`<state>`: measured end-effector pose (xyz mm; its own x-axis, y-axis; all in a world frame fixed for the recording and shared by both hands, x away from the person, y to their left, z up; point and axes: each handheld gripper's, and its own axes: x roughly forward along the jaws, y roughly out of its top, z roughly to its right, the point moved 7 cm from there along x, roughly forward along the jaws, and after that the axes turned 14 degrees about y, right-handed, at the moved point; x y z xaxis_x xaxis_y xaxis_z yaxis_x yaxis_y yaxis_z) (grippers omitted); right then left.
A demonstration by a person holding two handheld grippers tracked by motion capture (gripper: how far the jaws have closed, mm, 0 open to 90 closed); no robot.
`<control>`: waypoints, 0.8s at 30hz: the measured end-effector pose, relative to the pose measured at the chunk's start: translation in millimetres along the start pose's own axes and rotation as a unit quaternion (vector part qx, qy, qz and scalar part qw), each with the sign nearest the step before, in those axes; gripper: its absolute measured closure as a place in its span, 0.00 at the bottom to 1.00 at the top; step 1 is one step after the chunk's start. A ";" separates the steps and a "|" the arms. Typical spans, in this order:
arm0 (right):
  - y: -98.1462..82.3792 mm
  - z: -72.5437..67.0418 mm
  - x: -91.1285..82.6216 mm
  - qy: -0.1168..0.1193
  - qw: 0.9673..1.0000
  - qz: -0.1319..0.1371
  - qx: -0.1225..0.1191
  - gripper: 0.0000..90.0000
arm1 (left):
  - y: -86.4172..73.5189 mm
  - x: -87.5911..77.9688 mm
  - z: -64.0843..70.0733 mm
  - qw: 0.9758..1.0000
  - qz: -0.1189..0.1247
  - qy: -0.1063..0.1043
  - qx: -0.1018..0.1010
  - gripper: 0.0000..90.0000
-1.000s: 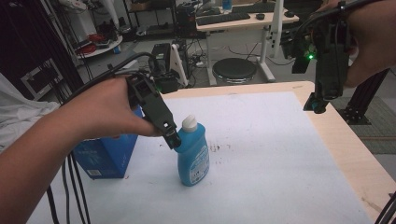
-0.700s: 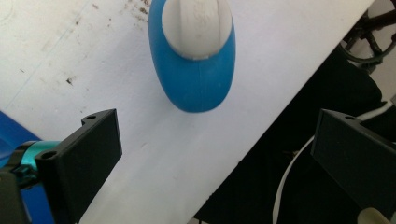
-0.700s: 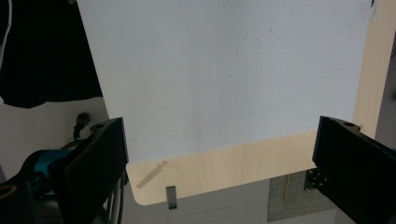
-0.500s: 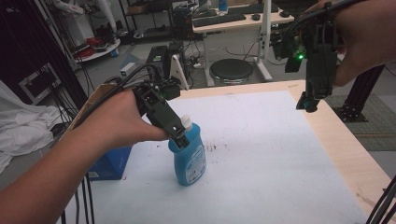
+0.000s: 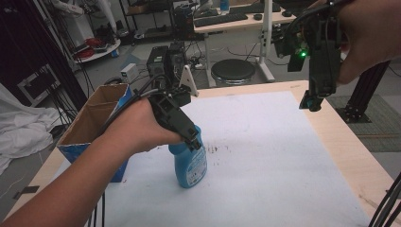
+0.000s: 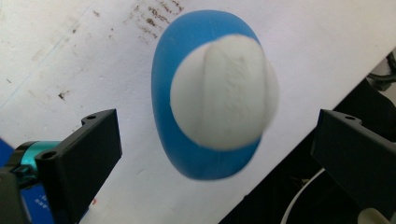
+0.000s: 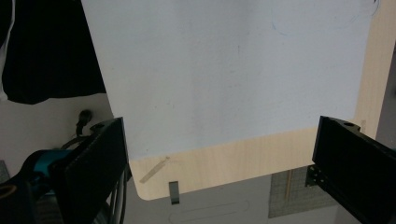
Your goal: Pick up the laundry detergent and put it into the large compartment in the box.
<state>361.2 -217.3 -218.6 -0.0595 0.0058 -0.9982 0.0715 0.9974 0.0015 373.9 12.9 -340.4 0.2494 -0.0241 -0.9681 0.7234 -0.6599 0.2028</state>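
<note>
A blue bottle (image 5: 190,163) with a white cap (image 6: 224,91) stands upright on the white surface (image 5: 265,156), just beside a cardboard box (image 5: 94,118) at the left edge. The left claw (image 5: 193,136) sits at the bottle's top, jaws wide either side of the cap without touching it. The right claw (image 5: 309,101) hangs above the far right corner, jaws wide and empty.

A white sheet (image 5: 265,156) covers the wooden table (image 5: 345,156). An open cardboard box (image 5: 90,120) with blue sides stands at its left edge. Behind the table are a round stool (image 5: 232,72) and a desk with a keyboard (image 5: 222,19).
</note>
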 end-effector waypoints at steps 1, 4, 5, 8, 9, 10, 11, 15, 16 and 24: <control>-0.1 -0.1 0.1 0.001 1.000 0.000 0.001 0.03 | 0.8 2.5 0.4 1.000 -0.002 0.001 -0.002 0.02; -1.0 0.8 0.9 0.000 1.000 -0.003 0.001 0.03 | 4.2 8.4 1.2 1.000 -0.006 0.007 -0.007 0.02; -1.5 1.1 1.2 0.000 1.000 -0.003 0.001 0.03 | 5.4 9.9 1.1 1.000 -0.008 0.011 -0.007 0.02; -2.7 2.0 1.1 0.000 1.000 -0.004 0.001 0.03 | 8.3 13.6 2.5 1.000 -0.015 0.016 -0.005 0.02; -2.9 2.4 1.0 0.000 1.000 -0.003 0.002 0.03 | 9.1 15.1 3.2 1.000 -0.017 0.019 -0.003 0.02; -3.2 2.4 0.9 0.000 1.000 -0.004 0.004 0.03 | 9.8 16.8 4.0 1.000 -0.017 0.021 -0.002 0.02; -2.9 3.0 1.1 -0.001 1.000 -0.003 0.002 0.03 | 10.2 17.9 4.1 1.000 -0.019 0.022 0.001 0.02; -1.9 2.7 2.1 0.000 1.000 -0.004 0.001 0.03 | 11.9 22.7 4.6 0.999 -0.019 0.037 0.001 0.02; -2.1 3.2 2.1 -0.001 1.000 -0.006 -0.002 0.03 | 11.6 23.5 4.5 0.999 -0.021 0.041 0.001 0.02; -4.5 3.8 2.2 -0.003 1.000 -0.006 0.003 0.03 | 11.8 26.1 3.1 0.998 -0.021 0.051 0.003 0.02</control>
<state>364.5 -222.0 -221.0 -0.0542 -0.0060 -0.9985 0.0764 0.9970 -0.0101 386.9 2.2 -363.7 0.2829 0.0797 -0.9558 0.7303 -0.6639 0.1608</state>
